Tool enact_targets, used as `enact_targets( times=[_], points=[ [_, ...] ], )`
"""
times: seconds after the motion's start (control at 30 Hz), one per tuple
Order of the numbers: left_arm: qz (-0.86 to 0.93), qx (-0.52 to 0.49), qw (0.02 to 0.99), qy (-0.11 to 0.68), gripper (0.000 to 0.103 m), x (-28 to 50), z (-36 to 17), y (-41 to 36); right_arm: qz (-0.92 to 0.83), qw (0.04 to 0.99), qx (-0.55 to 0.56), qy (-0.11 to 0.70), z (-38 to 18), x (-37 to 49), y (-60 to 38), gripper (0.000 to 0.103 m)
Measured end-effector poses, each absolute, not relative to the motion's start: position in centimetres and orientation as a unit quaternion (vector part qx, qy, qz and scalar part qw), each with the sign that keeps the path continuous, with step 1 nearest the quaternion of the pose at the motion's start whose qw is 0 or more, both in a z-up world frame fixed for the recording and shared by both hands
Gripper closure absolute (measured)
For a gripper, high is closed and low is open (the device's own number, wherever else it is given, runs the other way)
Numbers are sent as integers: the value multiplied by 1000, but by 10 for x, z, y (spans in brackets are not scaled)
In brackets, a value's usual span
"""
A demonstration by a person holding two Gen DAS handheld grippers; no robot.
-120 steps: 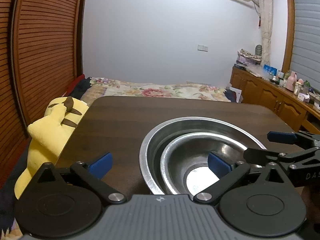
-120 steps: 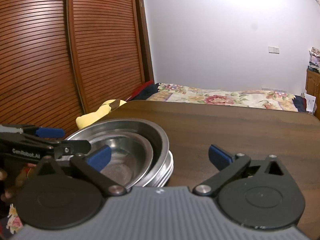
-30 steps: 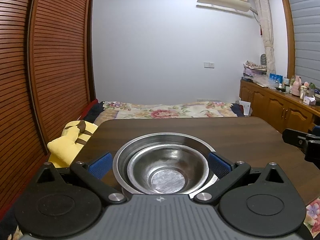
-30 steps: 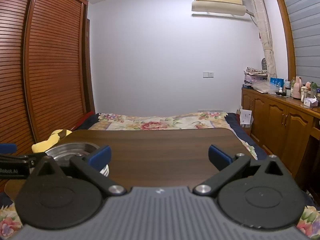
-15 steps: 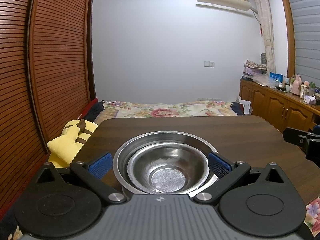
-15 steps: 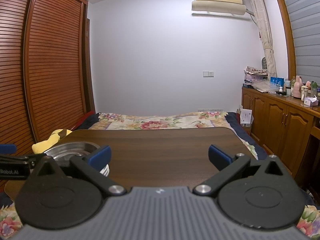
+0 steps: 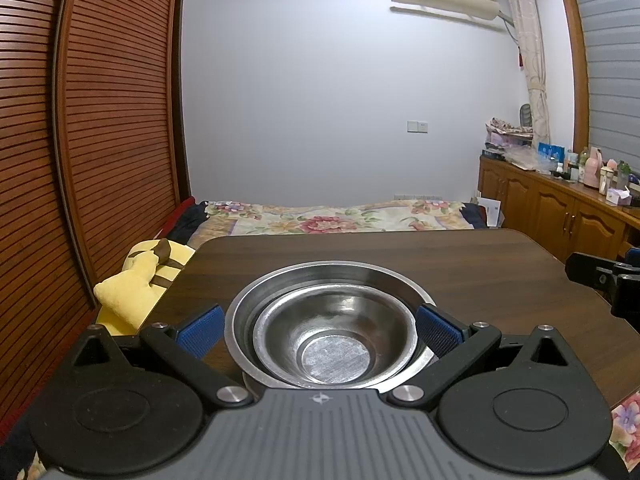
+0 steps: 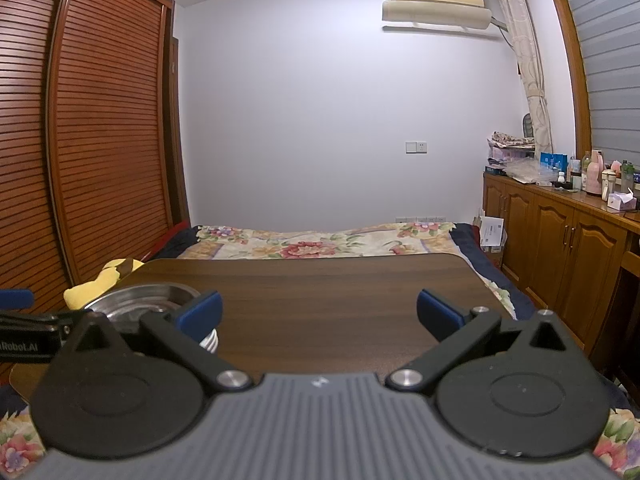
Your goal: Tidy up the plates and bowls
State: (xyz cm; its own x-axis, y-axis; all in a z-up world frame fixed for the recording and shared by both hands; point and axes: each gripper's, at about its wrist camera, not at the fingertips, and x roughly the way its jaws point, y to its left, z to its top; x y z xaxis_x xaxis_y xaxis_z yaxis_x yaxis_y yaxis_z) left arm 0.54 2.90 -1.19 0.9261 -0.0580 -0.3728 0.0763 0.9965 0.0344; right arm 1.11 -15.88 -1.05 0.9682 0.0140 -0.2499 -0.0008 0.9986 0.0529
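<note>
A small steel bowl (image 7: 332,344) is nested inside a larger steel bowl (image 7: 320,276) near the front left of the dark wooden table (image 7: 460,272). White plates (image 8: 210,343) show beneath the bowls in the right wrist view. My left gripper (image 7: 319,326) is open, its blue pads on either side of the stack and apart from it. My right gripper (image 8: 319,310) is open over bare table, to the right of the bowl stack (image 8: 140,300). Part of the right gripper (image 7: 600,278) shows at the right edge of the left wrist view.
A yellow plush toy (image 7: 136,280) lies off the table's left edge, beside slatted wooden wardrobe doors (image 7: 80,160). A bed with a floral cover (image 7: 340,216) lies beyond the table. Wooden cabinets (image 8: 560,232) with bottles on top line the right wall.
Over four seconds both grippers drew back from the bowl stack and levelled out; the right one moved away to the right. In the last second, almost nothing has moved.
</note>
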Motion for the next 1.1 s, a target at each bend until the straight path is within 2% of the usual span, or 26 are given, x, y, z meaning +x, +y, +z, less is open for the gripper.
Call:
enact_targets(
  times=[1.1],
  points=[
    [-35, 25, 981, 191, 0, 5, -12, 28, 3, 992, 28, 126, -10, 10, -161, 0]
  ],
)
